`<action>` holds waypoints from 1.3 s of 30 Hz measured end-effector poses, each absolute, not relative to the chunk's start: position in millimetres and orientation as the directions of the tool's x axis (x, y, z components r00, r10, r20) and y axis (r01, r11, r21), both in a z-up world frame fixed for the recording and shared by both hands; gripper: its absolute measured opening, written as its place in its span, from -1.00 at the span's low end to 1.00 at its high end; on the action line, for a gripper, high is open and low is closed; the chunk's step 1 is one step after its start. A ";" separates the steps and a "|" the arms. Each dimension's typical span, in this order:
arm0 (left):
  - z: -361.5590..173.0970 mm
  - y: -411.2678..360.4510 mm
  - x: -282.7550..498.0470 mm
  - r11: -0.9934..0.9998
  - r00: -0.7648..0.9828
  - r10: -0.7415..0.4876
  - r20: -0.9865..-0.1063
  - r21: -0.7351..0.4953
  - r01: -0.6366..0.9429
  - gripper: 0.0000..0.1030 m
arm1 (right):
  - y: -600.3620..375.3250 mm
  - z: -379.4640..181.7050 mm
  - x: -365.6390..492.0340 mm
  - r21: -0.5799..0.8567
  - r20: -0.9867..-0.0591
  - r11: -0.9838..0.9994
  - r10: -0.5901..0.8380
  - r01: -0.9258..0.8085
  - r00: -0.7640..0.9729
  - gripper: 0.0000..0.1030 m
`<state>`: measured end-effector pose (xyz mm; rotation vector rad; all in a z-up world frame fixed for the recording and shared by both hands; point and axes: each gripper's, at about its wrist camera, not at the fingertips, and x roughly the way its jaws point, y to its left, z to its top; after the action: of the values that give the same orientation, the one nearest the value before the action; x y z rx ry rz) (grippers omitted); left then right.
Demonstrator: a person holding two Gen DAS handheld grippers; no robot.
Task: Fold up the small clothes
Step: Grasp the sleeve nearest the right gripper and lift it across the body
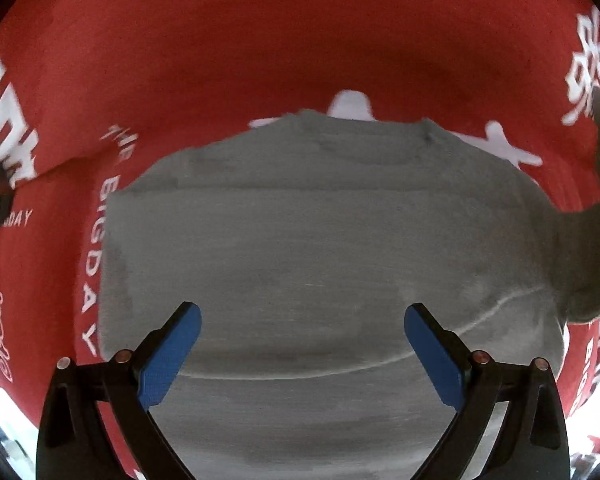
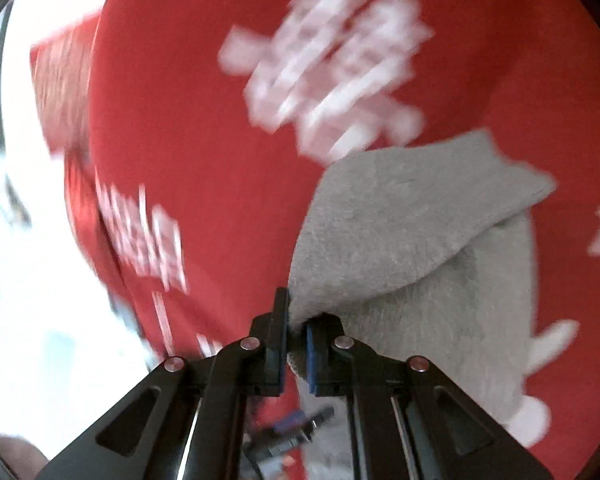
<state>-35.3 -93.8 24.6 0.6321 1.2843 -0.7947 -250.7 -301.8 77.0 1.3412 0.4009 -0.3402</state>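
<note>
A small grey sweater (image 1: 312,240) lies flat on a red cloth (image 1: 260,40) with white lettering. My left gripper (image 1: 302,320) hovers over the sweater's lower body, pointing down, its blue pads wide apart with nothing between them. The sweater's right sleeve (image 1: 592,216) rises off the cloth at the right edge of the left wrist view. In the right wrist view my right gripper (image 2: 296,328) is shut on the end of that grey sleeve (image 2: 400,232), which is lifted and folds back over the sweater's body (image 2: 460,320). The right wrist view is blurred.
The red cloth (image 2: 204,128) covers the whole work surface and drops off at its left edge toward a bright white floor (image 2: 32,280). Below the right gripper a blurred dark and blue object (image 2: 296,424) shows.
</note>
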 end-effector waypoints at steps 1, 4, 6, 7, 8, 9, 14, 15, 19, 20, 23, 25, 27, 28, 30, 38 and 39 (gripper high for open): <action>25.1 -88.0 -29.7 0.603 0.098 -0.165 -0.981 -0.021 0.798 0.97 | -294.6 75.5 -229.4 0.853 -0.488 0.233 0.038 0.467 0.872 -0.85; 24.8 -71.9 -17.4 0.629 0.111 -0.166 -0.980 -0.018 0.777 0.97 | -271.2 53.0 -174.5 0.833 -0.537 0.258 0.165 0.490 0.827 -0.85; 22.5 -60.8 -9.9 0.646 0.118 -0.158 -0.980 -0.012 0.763 0.97 | -256.0 30.3 -149.1 0.806 -0.587 0.262 0.228 0.531 0.777 -0.84; 21.4 -55.2 -6.9 0.652 0.118 -0.154 -0.981 -0.012 0.758 0.97 | -249.7 18.5 -140.5 0.785 -0.618 0.262 0.253 0.562 0.744 -0.82; 19.2 -50.9 -4.3 0.659 0.116 -0.151 -0.982 -0.012 0.752 0.97 | -241.3 1.1 -131.7 0.749 -0.663 0.256 0.286 0.611 0.692 -0.78; 16.9 -45.9 -1.0 0.668 0.115 -0.147 -0.982 -0.013 0.744 0.97 | -235.6 -9.9 -128.5 0.718 -0.695 0.253 0.302 0.648 0.652 -0.78; 14.3 -27.6 10.8 0.701 0.106 -0.164 -0.981 -0.041 0.712 0.97 | -229.5 -25.8 -138.4 0.655 -0.748 0.164 0.278 0.738 0.602 -0.09; 14.2 -24.6 13.2 0.704 0.095 -0.176 -0.980 -0.058 0.707 0.97 | -232.5 -21.3 -144.7 0.666 -0.740 0.139 0.241 0.733 0.628 -0.01; 17.7 -19.8 20.1 0.709 0.056 -0.229 -0.972 -0.127 0.693 0.97 | -250.1 -21.5 -145.4 0.683 -0.724 0.046 0.172 0.729 0.668 0.01; 18.8 -19.7 21.7 0.711 0.048 -0.242 -0.969 -0.143 0.689 0.97 | -255.7 -27.0 -142.4 0.689 -0.715 0.004 0.164 0.724 0.680 0.01; 20.4 -19.0 29.2 0.711 -0.026 -0.324 -0.946 -0.261 0.653 0.97 | -266.7 -37.7 -130.3 0.706 -0.695 -0.044 0.151 0.707 0.703 -0.26; 18.3 -19.2 35.6 0.705 -0.082 -0.376 -0.923 -0.343 0.620 0.97 | -266.0 -38.6 -117.1 0.736 -0.662 -0.045 0.162 0.676 0.731 -0.58; 15.6 -18.6 43.4 0.707 -0.121 -0.411 -0.904 -0.400 0.583 0.97 | -258.5 -33.0 -99.9 0.779 -0.617 0.011 0.196 0.627 0.763 -0.63; 13.9 -17.2 47.4 0.711 -0.136 -0.428 -0.894 -0.425 0.560 0.97 | -254.4 -29.4 -96.4 0.788 -0.608 0.050 0.221 0.613 0.763 -0.64; 10.1 -13.2 55.0 0.712 -0.173 -0.469 -0.866 -0.486 0.506 0.97 | -236.2 -21.5 -67.4 0.802 -0.594 0.145 0.299 0.580 0.747 -0.64; -19.5 -11.4 62.8 0.706 -0.305 -0.512 -0.803 -0.595 0.384 0.97 | -162.7 -34.6 -21.3 0.736 -0.670 0.347 0.493 0.581 0.555 -0.63; -20.2 -12.4 62.4 0.706 -0.304 -0.511 -0.804 -0.594 0.386 0.97 | -156.6 -39.3 -21.0 0.718 -0.686 0.356 0.503 0.598 0.525 -0.62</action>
<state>62.4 -12.4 -20.2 -0.1017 1.6578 -0.8877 -21.0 -156.6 -39.3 1.2791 1.0977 -0.0805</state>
